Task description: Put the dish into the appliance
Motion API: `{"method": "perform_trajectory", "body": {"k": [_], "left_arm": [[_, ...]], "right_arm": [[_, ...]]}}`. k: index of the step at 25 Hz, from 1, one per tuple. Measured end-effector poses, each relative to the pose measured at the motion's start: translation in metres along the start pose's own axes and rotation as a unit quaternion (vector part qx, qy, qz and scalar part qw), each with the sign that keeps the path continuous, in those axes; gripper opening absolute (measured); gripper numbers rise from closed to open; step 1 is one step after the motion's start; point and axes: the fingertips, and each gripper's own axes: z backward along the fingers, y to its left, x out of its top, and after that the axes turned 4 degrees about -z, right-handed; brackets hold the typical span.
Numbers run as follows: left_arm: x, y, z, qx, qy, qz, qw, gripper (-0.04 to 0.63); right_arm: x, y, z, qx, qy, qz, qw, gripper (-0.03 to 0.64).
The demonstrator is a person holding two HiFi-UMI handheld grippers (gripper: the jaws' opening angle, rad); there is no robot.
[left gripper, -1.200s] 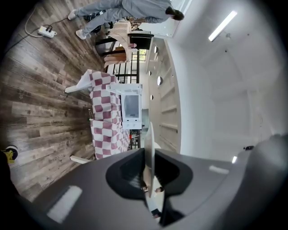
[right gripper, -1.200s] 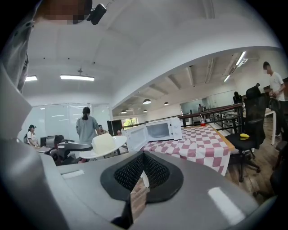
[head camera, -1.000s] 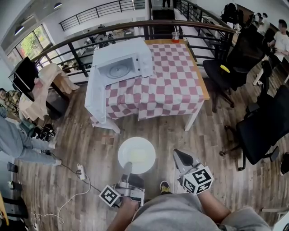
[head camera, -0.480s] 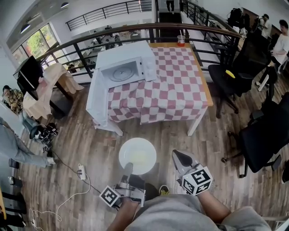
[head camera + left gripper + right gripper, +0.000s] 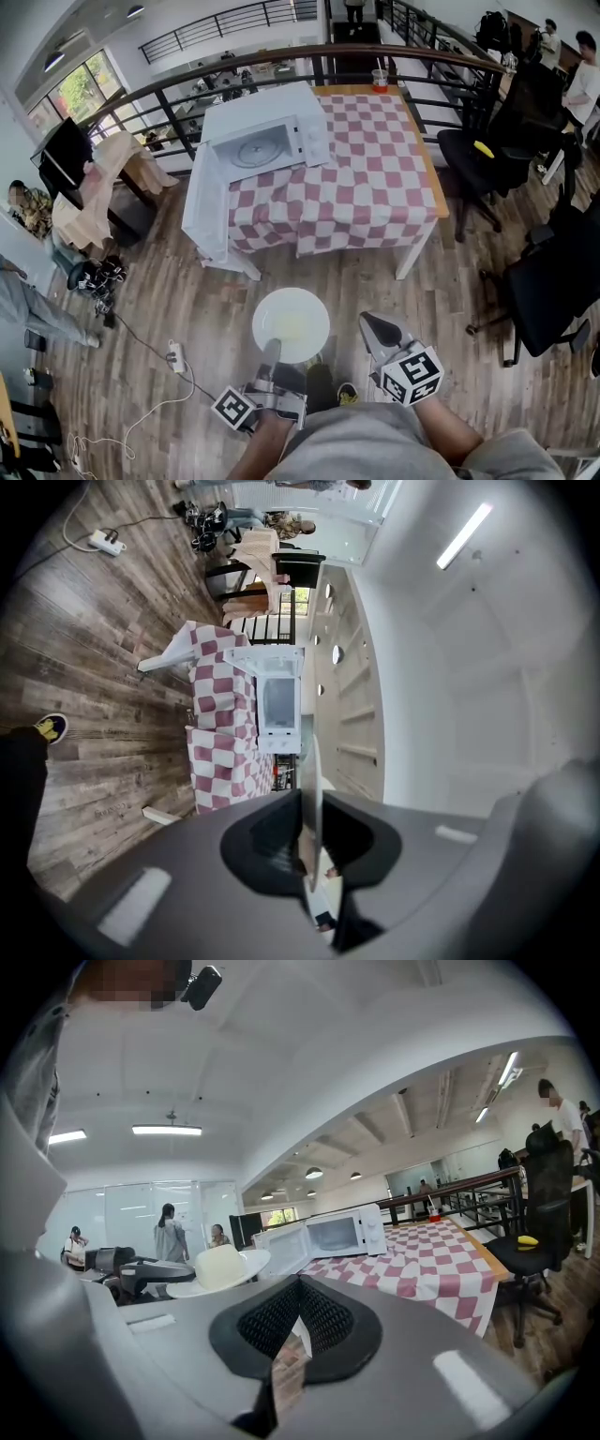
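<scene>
The left claw (image 5: 270, 351), clamped on the near rim of the white dish (image 5: 291, 323), held it at lower centre of the head view, the open microwave (image 5: 267, 141) on the tabletop (image 5: 375, 187) well apart up-frame, the right claw (image 5: 377, 330) closed and empty.

round white dish (image 5: 291, 324), shallow, faintly yellowish at its centre, empty side up and level, near the middle of the scene above wooden plank floor (image 5: 178, 300). near rim pinched between closed jaws of left gripper (image 5: 270, 349); thin edge-on sliver from that gripper's own view. white box-shaped microwave oven (image 5: 267, 131) well apart, farther off and slightly left, on far left corner of pink-and-white checked table (image 5: 375, 178). door swung wide open toward the left, round glass turntable (image 5: 248, 150) showing inside, control panel on right side of the front.
</scene>
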Motion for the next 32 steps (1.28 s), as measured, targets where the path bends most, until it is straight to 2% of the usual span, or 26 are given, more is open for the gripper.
{"method": "perform_trajectory", "body": {"k": [16, 32], "left_arm": [[0.028, 0.019, -0.045, 0.007, 0.007, 0.009, 0.9999, 0.038], [0.095, 0.038, -0.161, 0.013, 0.020, 0.011, 0.9997, 0.038]], "right_arm": [[0.001, -0.011, -0.059, 0.003, 0.021, 0.004, 1.000, -0.002], [0.031, -0.052, -0.182, 0.001, 0.038, 0.004, 0.999, -0.002]]}}
